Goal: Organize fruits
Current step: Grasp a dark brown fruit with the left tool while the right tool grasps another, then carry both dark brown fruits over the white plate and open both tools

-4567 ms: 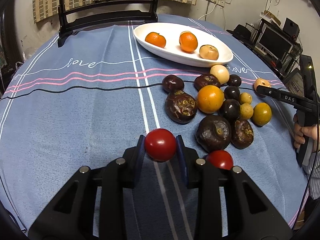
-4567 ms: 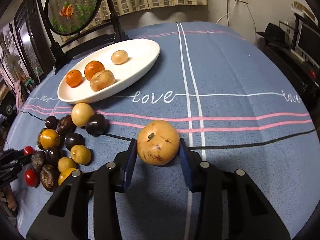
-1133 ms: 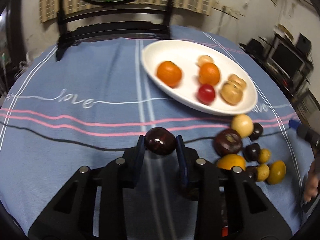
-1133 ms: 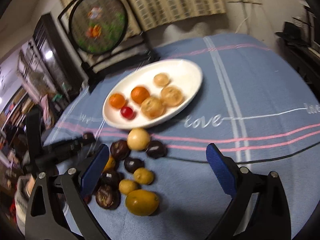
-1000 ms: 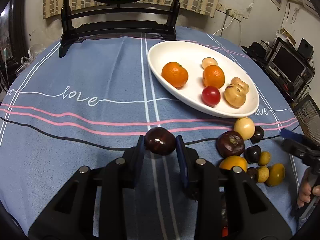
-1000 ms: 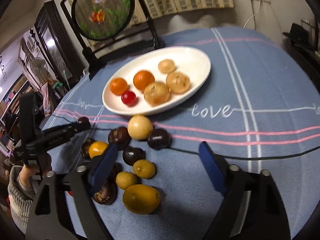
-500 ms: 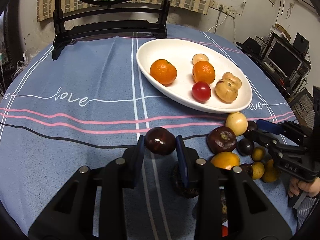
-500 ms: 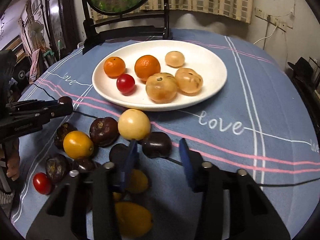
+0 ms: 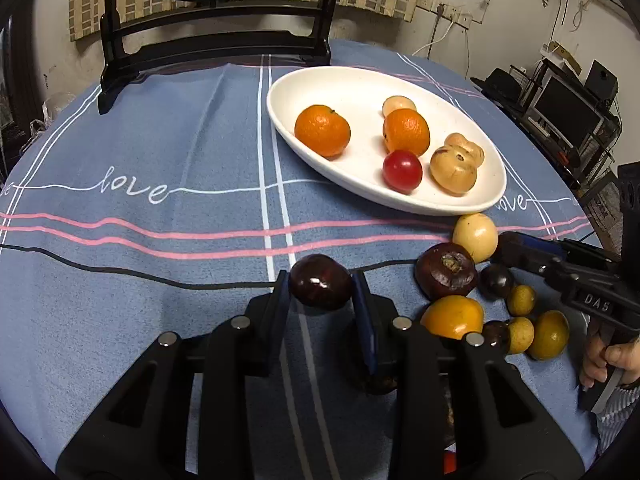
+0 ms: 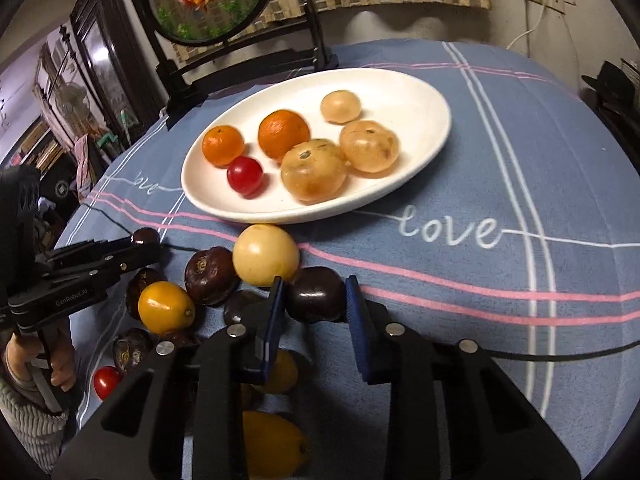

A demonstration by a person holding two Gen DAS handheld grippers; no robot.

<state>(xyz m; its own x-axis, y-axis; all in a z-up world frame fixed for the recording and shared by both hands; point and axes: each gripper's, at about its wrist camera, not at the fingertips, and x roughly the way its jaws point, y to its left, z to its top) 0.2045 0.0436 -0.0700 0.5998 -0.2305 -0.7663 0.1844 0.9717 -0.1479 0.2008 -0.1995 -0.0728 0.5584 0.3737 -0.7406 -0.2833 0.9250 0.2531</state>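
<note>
A white oval plate [image 9: 360, 92] [image 10: 416, 92] on the blue tablecloth holds two oranges, a red cherry tomato [image 9: 402, 171] [image 10: 245, 175] and several tan fruits. My left gripper [image 9: 320, 286] is shut on a dark purple plum [image 9: 320, 286] above the cloth, in front of the plate. My right gripper [image 10: 314, 300] is shut on another dark plum [image 10: 315, 294] at the edge of the loose fruit pile, just in front of a pale yellow fruit [image 10: 266, 254] [image 9: 475, 237]. The pile holds dark fruits, a yellow-orange fruit [image 10: 166, 306] and small yellow ones.
A round framed screen on a black stand [image 9: 216, 40] [image 10: 240, 52] stands behind the plate. A second cherry tomato [image 10: 106, 382] lies at the pile's near left. Shelves with monitors [image 9: 568, 116] sit beyond the table's right edge. A hand [image 9: 608, 364] grips the right tool.
The right gripper came down from wide open over the pile and shut on a dark plum. The left gripper kept its plum and barely moved.
</note>
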